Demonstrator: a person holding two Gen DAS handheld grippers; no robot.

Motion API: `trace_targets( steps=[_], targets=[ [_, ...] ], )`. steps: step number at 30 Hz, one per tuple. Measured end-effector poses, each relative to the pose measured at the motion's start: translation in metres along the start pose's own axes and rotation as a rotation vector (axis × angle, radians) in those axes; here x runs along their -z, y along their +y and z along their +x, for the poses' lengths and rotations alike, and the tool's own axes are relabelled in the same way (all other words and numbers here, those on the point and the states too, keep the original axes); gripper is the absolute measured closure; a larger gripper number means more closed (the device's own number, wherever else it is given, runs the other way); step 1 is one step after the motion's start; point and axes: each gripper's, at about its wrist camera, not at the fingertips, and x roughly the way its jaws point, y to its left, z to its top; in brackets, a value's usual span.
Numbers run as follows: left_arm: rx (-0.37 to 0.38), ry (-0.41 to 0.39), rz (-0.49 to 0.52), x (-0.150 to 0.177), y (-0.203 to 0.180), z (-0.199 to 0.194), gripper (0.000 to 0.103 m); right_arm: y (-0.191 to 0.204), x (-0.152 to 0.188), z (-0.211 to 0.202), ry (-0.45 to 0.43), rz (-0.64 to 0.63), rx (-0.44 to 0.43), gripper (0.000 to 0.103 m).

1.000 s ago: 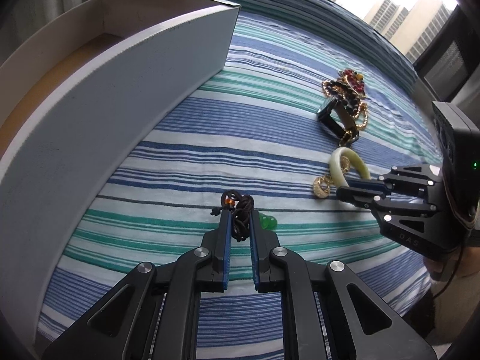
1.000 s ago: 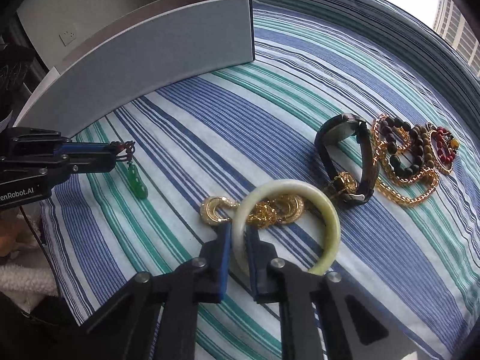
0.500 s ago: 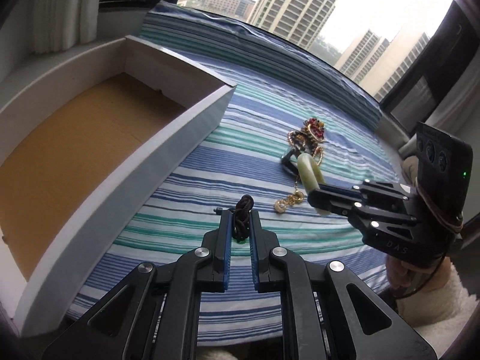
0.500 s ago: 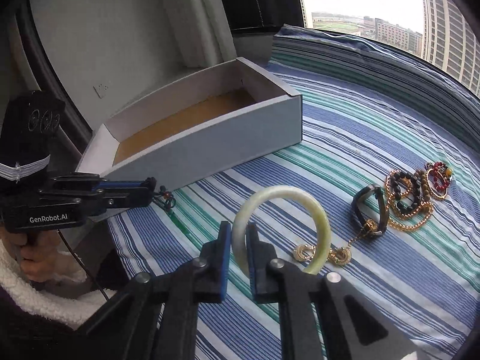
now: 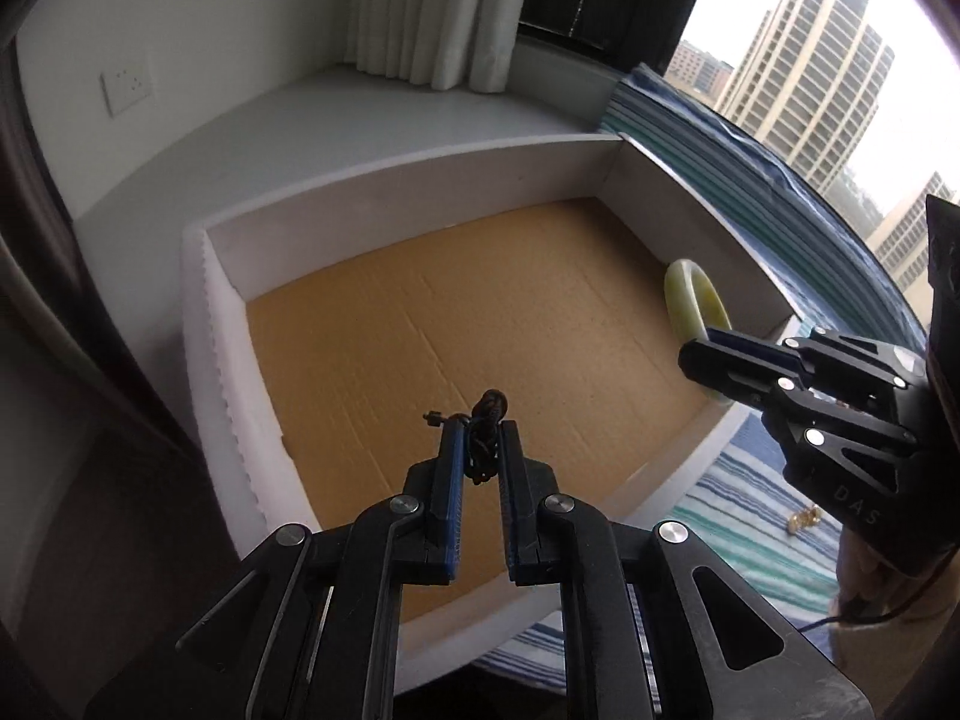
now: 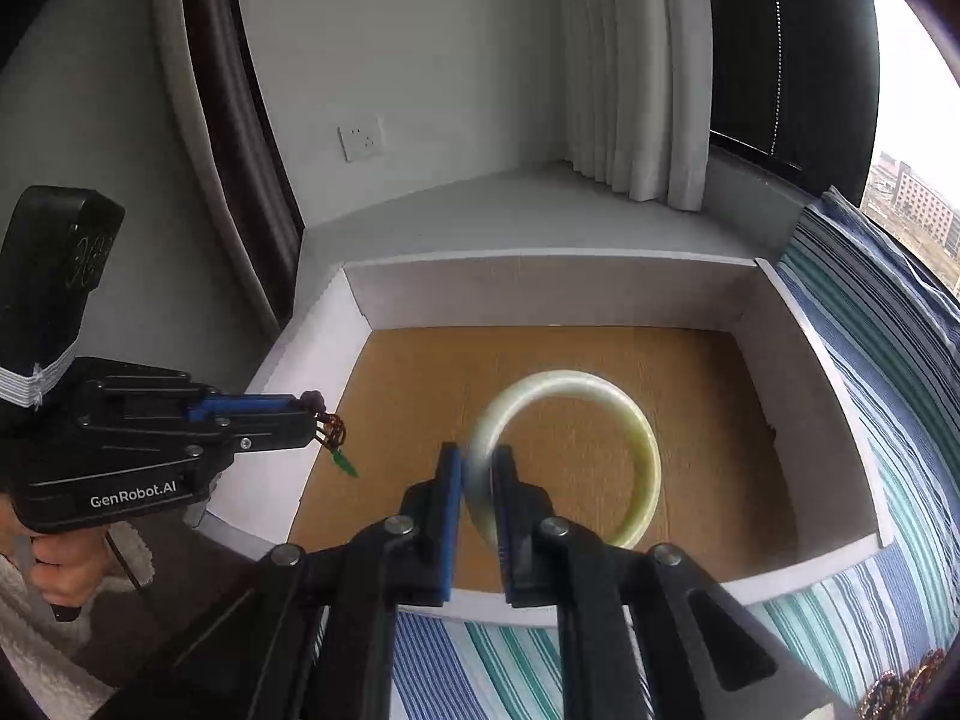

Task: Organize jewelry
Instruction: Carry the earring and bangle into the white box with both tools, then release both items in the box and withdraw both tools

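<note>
The big white box (image 6: 804,360) with the brown floor sits on the striped blanket (image 6: 900,420), and both grippers hang over it — nothing lies inside yet. The right gripper (image 6: 477,468) is clamped on the pale green bangle (image 6: 645,450), which hangs over the middle and curves away from the fingers. The left gripper (image 5: 480,450) is nearer the box's left edge — clamped on a dark cord (image 5: 489,420) whose little green charm (image 6: 345,463) dangles below, so letting go should drop both things in.
</note>
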Motion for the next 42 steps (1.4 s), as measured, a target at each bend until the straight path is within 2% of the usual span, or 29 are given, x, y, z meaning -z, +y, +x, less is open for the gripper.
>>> trace_targets(
  steps=[4,9,10,11,12,13,14,17,20,24,26,29,34,42],
  targets=[
    [-0.039,0.053,-0.015,0.009,0.016,0.021,0.094,0.004,-0.003,0.048,0.098,-0.015,0.014,0.093],
    [-0.087,0.081,-0.022,0.012,0.020,0.037,0.090,0.001,0.003,0.079,0.188,0.010,0.032,0.089],
    [-0.096,0.083,-0.028,0.012,0.021,0.037,0.082,0.000,0.003,0.082,0.195,0.018,0.038,0.089],
    [-0.103,0.081,-0.034,0.012,0.022,0.036,0.068,-0.001,0.003,0.083,0.194,0.031,0.033,0.087],
    [-0.108,0.072,-0.043,0.012,0.024,0.033,0.062,-0.002,0.003,0.083,0.197,0.051,0.023,0.072],
    [-0.111,0.057,-0.053,0.012,0.025,0.028,0.050,-0.004,0.001,0.081,0.192,0.073,0.015,0.062],
    [-0.113,0.036,-0.060,0.012,0.027,0.023,0.041,-0.006,-0.001,0.076,0.175,0.091,0.008,0.062],
    [-0.119,-0.033,-0.078,0.009,0.029,0.007,0.026,-0.010,-0.005,0.047,0.101,0.129,0.012,0.062],
    [-0.104,-0.089,-0.069,0.007,0.021,-0.007,0.023,-0.015,-0.005,0.003,0.011,0.146,0.067,0.060],
    [-0.050,-0.160,-0.001,0.012,-0.012,-0.025,0.015,-0.018,0.009,-0.054,-0.075,0.139,0.204,0.043],
    [-0.020,-0.192,0.050,0.018,-0.034,-0.031,0.008,-0.017,0.022,-0.076,-0.092,0.144,0.284,0.041],
    [0.047,-0.216,0.152,0.030,-0.072,-0.029,0.005,-0.018,0.051,-0.101,-0.102,0.173,0.358,0.039],
    [0.156,-0.158,0.275,0.060,-0.132,-0.016,0.006,-0.025,0.125,-0.142,-0.109,0.292,0.443,0.039],
    [0.273,-0.075,0.450,0.117,-0.206,-0.009,0.005,-0.037,0.247,-0.198,-0.026,0.473,0.694,0.039]
  ],
)
